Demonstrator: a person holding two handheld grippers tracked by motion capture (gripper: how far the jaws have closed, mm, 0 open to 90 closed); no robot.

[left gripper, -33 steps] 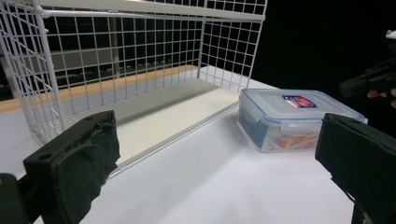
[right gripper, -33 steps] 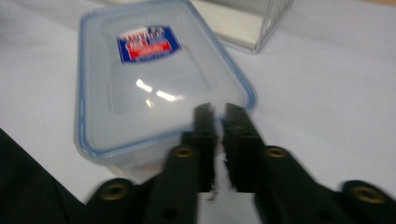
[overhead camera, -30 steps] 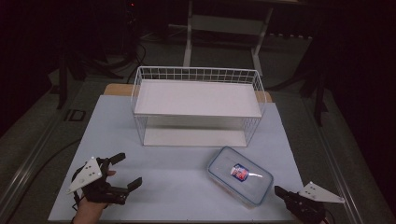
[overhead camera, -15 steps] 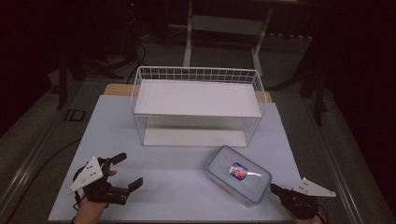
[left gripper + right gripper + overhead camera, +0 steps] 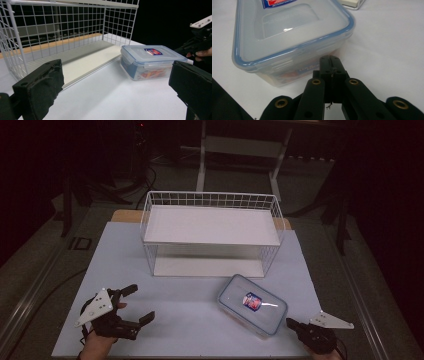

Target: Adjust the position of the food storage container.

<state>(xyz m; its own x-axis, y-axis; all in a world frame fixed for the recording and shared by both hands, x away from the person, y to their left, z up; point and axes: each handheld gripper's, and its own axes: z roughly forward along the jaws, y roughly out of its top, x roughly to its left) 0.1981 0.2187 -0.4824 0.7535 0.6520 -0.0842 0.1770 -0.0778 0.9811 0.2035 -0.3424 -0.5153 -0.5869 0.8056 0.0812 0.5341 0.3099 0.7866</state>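
A clear plastic food box [image 5: 252,304] with a blue-rimmed lid and a red and blue label lies on the white table front right, also seen as the box [image 5: 150,60] and the box [image 5: 287,32]. My right gripper [image 5: 293,323] is shut with nothing in it. Its tip [image 5: 331,61] sits just at the box's near side wall, and I cannot tell whether it touches. My left gripper [image 5: 140,302] rests front left, wide open and empty [image 5: 117,77], pointing at the box and rack. The right gripper [image 5: 197,43] appears beyond the box.
A white two-level wire rack [image 5: 210,225] stands at the middle back of the white table [image 5: 195,320], its lower shelf [image 5: 82,55] bare and open toward me. The box lies just in front of the rack's right corner. Dark floor and stands surround the table.
My right gripper has crept left and forward to the box's near corner. The left gripper and the box have stayed in place.
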